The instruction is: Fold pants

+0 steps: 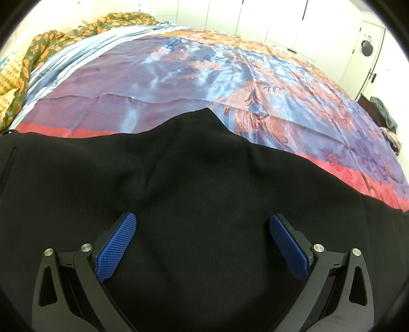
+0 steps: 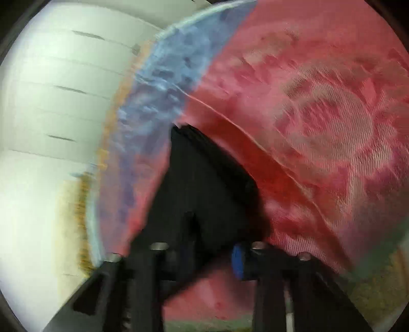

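A: Where are the black, soft-knit pants [image 1: 194, 178]?

B: Spread across the near part of the bed, on a shiny satin bedspread [image 1: 179, 76] in blue and purple with orange floral figures and a red border. In the left wrist view the dark cloth fills the whole lower half of the picture, and one rounded peak of it pushes up toward the middle of the bedspread.

A: And the left gripper [image 1: 202, 229]?

B: It hangs just over the pants with its jaws wide apart. The blue textured pads [image 1: 117, 245] stand on either side of a broad stretch of black cloth and press on nothing.

A: What about the right gripper [image 2: 204, 258]?

B: Its view is smeared by motion. A narrow end of the pants [image 2: 204, 184] runs up from between the jaws and tapers to a point on the red border [image 2: 319, 115] of the bedspread. The jaws stand partly open. One blue pad [image 2: 237, 260] shows beside the cloth, the other is lost in the dark, so I see no firm pinch on the fabric.

A: Anything else around?

B: A rumpled green blanket with orange shapes [image 1: 51, 43] lies at the far left of the bed, white cabinet doors [image 1: 255, 18] line the wall behind, and a small heap of clothes [image 1: 386, 115] sits beyond the bed's right edge.
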The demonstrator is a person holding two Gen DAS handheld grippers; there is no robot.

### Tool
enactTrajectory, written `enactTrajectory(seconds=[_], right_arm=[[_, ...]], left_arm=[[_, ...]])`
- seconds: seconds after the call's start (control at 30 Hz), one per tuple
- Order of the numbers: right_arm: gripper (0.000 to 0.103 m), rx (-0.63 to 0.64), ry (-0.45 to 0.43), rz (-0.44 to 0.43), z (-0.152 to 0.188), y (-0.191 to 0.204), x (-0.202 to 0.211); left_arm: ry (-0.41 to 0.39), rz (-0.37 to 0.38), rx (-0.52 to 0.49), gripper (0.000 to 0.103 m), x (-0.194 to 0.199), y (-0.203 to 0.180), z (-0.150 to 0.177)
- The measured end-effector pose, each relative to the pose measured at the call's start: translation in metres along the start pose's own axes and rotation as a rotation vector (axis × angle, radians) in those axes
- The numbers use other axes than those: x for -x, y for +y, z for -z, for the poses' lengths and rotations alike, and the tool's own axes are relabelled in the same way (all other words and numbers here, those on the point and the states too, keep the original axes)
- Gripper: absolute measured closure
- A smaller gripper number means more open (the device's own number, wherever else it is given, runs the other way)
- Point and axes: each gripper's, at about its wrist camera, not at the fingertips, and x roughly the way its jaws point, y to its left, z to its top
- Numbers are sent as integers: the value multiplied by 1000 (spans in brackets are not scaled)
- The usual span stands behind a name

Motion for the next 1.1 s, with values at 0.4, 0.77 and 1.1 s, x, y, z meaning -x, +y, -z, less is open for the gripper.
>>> enactTrajectory(seconds=[0.4, 0.77, 1.1], right_arm=[[88, -7, -122, -199, 9, 20, 11], [87, 109, 73, -552, 119, 171, -15], [82, 483, 342, -508, 299, 349, -175]], left_arm=[[-6, 9, 4, 0, 0, 1, 0], [144, 304, 39, 7, 71, 2, -21], [45, 318, 260, 7, 135, 91, -6]])
